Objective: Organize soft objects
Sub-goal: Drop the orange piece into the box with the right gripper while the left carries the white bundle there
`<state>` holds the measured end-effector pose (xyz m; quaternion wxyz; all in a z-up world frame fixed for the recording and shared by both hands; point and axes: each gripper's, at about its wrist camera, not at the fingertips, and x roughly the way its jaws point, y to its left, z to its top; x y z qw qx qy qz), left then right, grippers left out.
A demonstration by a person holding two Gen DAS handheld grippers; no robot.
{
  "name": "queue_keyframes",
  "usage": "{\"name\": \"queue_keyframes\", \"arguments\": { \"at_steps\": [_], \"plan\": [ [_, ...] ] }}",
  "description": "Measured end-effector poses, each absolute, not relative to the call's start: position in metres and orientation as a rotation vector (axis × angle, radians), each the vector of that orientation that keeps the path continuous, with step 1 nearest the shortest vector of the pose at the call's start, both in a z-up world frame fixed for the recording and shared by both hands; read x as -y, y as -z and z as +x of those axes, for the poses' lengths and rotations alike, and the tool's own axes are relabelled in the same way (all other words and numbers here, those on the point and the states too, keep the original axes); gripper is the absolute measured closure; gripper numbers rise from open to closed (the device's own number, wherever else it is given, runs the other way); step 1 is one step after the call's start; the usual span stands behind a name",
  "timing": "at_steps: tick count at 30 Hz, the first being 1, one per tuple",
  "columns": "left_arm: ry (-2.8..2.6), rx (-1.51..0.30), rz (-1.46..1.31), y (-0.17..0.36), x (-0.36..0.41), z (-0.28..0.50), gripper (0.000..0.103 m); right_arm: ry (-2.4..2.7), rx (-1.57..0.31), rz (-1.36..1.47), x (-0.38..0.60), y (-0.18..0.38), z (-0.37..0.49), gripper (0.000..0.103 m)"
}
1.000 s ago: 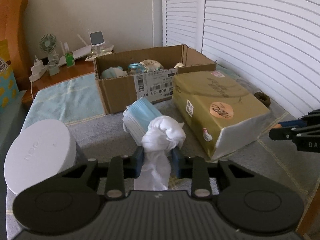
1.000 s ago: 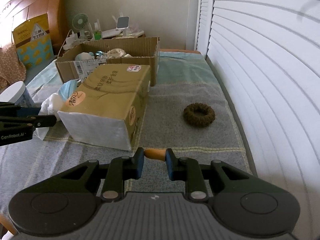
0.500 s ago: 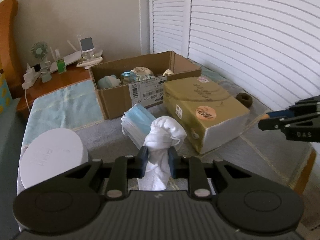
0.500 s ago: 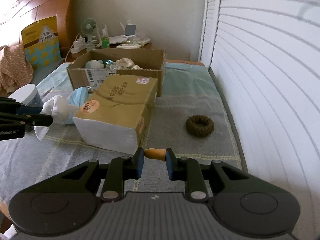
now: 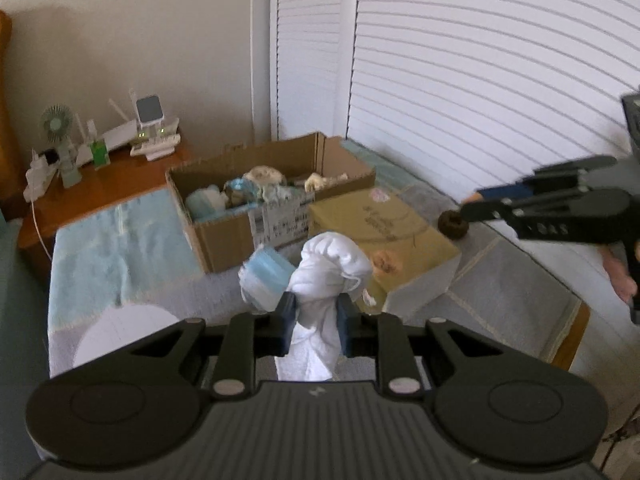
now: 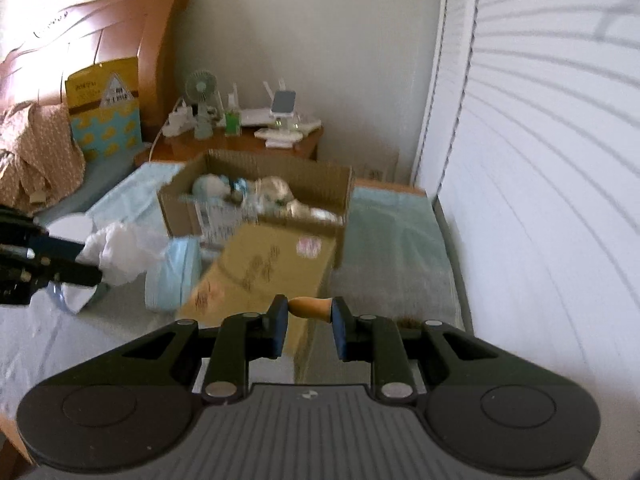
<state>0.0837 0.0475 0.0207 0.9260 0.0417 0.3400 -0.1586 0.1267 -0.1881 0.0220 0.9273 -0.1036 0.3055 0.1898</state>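
My left gripper [image 5: 316,322] is shut on a bunched white cloth [image 5: 328,276], held above the bed; the cloth [image 6: 120,254] also shows at the left of the right wrist view. My right gripper [image 6: 310,320] is shut on a small orange-brown soft piece [image 6: 310,308]. Behind both stands an open cardboard box [image 5: 224,236] with several soft items inside, also the box [image 6: 320,188] in the right view. A stack of blue face masks [image 5: 266,276] lies before the box. A dark brown knitted ring [image 5: 452,224] rests on the bed by the shutters.
A tan wrapped tissue pack [image 5: 380,232] lies beside the box. A white round lid [image 5: 120,332] sits low left. A wooden nightstand [image 5: 100,184] holds a small fan and gadgets. White shutters [image 5: 480,80] line the right side. A wooden headboard [image 6: 100,52] stands far left.
Both grippers have risen with their loads, so the bed, box and tissue pack look lower and farther. The left jaws pinched tighter on the white cloth. The view is now motion-blurred.
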Motion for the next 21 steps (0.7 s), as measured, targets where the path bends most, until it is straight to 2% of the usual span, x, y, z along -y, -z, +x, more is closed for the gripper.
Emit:
{"name": "queue_keyframes", "arguments": {
  "at_steps": [10, 18, 21],
  "plan": [
    [0.314, -0.661, 0.093, -0.037, -0.055, 0.105, 0.083, -0.454, -0.596, -0.232, 0.152, -0.047, 0.208, 0.076],
    [0.292, -0.659, 0.090, -0.038, -0.060, 0.124, 0.083, -0.470, -0.629, -0.263, 0.123, -0.041, 0.279, 0.076],
    [0.287, -0.662, 0.094, -0.038, -0.060, 0.130, 0.083, -0.485, -0.669, -0.242, 0.118, -0.034, 0.303, 0.072]
  ]
}}
